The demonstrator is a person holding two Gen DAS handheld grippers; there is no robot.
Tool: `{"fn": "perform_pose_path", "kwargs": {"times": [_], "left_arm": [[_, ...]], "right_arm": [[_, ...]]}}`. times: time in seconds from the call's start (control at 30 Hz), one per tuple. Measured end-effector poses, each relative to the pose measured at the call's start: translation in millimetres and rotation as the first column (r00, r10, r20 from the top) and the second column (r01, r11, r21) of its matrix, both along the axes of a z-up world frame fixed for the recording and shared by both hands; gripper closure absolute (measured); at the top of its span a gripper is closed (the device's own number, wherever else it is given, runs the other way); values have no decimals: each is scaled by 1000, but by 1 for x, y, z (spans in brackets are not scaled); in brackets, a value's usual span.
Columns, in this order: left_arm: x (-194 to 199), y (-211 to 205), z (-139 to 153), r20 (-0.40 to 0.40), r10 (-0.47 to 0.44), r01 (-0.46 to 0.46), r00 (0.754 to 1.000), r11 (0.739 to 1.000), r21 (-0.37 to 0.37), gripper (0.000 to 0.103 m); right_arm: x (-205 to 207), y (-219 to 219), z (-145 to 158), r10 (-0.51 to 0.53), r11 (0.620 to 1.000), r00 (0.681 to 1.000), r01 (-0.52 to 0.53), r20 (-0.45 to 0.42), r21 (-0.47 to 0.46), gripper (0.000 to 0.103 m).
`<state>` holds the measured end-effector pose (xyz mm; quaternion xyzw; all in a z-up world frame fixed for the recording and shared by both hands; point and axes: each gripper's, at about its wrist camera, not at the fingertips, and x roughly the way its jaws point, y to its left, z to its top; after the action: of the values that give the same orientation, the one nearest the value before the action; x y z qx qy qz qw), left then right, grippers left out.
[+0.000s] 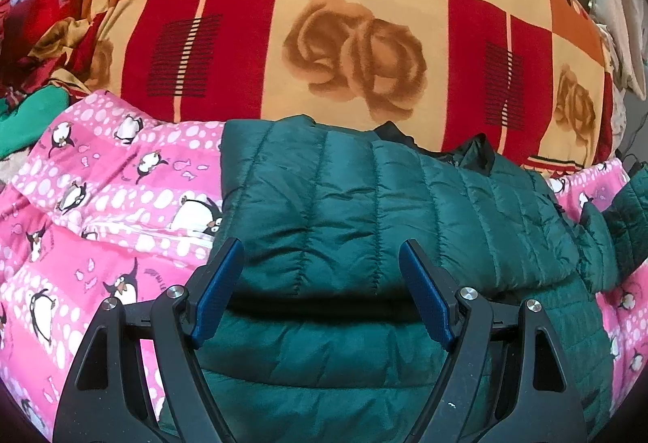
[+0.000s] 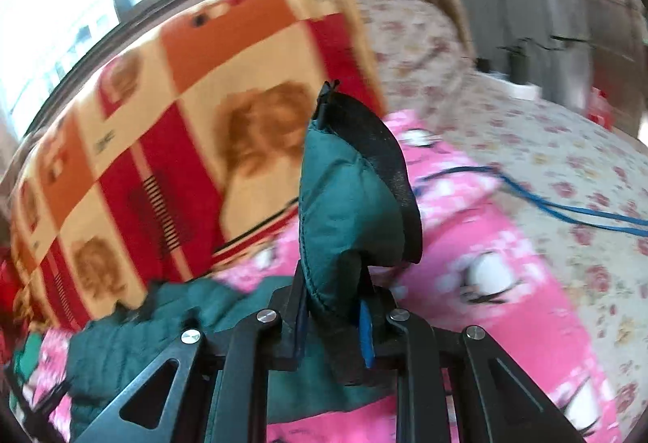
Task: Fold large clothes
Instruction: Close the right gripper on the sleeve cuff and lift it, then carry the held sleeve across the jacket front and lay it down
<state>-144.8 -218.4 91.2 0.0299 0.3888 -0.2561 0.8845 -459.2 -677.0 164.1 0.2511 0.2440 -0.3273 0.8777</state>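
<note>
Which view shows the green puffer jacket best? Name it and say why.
The left wrist view: the green puffer jacket lies spread across the pink penguin blanket. The right wrist view shows only a blurred end pinched in the right gripper.

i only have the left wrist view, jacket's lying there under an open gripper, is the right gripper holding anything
Observer: Yes, the right gripper is shut on a corner of the green jacket.
Operator: which part of it
Observer: An edge with black lining and a zipper end, sticking up past the gripper.
Operator: anything else on that side i can't see
Observer: A blue cable runs across the floral sheet beyond the pink penguin blanket.
</note>
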Motion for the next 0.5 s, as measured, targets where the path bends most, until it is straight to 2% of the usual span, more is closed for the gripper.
{"fn": "perform_pose_path", "kwargs": {"times": [0.27,0.5], "left_arm": [[3,1,-3,-5,31,-31,999,999,38,23],[8,1,-9,-15,57,-56,998,995,81,23]], "right_arm": [[74,66,-2,216,976,976,-216,-41,-5,86],[127,110,-22,331,944,941,-330,-69,26,86]]}}
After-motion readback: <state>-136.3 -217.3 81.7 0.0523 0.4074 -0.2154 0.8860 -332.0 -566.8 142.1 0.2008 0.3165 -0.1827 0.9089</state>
